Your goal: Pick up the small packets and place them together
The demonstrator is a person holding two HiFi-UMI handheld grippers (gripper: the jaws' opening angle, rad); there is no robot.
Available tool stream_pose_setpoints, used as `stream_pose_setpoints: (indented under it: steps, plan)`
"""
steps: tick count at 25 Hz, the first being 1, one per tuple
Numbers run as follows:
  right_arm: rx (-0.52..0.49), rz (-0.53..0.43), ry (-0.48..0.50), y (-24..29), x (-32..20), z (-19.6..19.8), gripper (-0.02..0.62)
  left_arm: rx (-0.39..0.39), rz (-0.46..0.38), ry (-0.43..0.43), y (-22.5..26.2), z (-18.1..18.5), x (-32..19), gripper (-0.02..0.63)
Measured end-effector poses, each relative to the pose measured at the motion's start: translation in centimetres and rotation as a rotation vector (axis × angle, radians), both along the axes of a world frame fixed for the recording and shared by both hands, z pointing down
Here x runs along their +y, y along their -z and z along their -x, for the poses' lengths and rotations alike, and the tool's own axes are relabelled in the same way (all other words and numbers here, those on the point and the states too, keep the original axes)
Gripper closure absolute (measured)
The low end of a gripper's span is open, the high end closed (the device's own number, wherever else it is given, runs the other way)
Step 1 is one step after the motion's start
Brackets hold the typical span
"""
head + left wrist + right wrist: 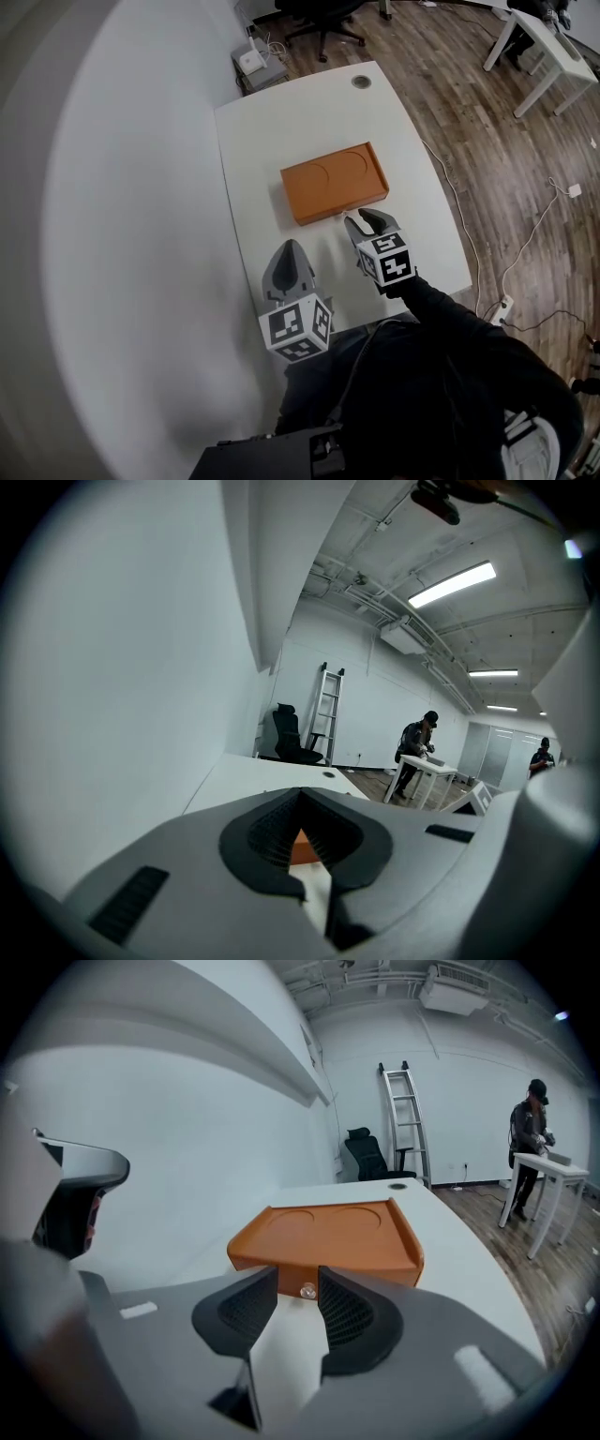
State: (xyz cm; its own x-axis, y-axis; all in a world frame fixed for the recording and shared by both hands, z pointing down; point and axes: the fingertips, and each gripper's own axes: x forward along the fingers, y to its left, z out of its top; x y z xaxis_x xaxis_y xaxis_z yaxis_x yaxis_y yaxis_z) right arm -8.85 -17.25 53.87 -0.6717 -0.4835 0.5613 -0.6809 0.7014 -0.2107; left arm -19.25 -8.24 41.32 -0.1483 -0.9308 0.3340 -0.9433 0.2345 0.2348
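Right claw [360, 219] stands partly open and empty, tips flanking the small knob [307, 1290] on the near face of the box [328, 1232], dead ahead at mid-bench [281, 141]. Left claw [290, 251] sits farther back, closed. No packets show; probably they are inside the box.

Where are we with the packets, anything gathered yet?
Done: nothing visible; no packets show on the white table or the orange box. In hand: nothing. The right gripper is open, with the box's small clear knob at its jaw tips; the left gripper is shut and empty. Left: all picking and grouping.
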Motion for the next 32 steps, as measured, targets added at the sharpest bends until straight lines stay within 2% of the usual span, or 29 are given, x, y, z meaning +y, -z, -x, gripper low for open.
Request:
stream_pose_setpoints:
  steps: [11, 18, 26, 32]
  plan:
    - [0.146, 0.123, -0.075, -6.5, -1.9, 1.7, 0.491, 0.005, 0.054, -0.022, -1.9, 1.7, -0.7, 0.615]
    - [0.168, 0.122, -0.12, -7.5, -2.3, 2.1, 0.508, -0.004, 0.065, -0.029, -1.7, 2.0, -1.1, 0.615]
    - [0.175, 0.114, -0.109, -7.9, -2.2, 2.2, 0.523, 0.006, 0.081, -0.064, -3.1, 1.1, -1.5, 0.615]
    - [0.189, 0.117, -0.101, -7.9, -2.2, 2.1, 0.523, -0.015, 0.206, -0.135, -8.1, 2.3, -4.2, 0.615]
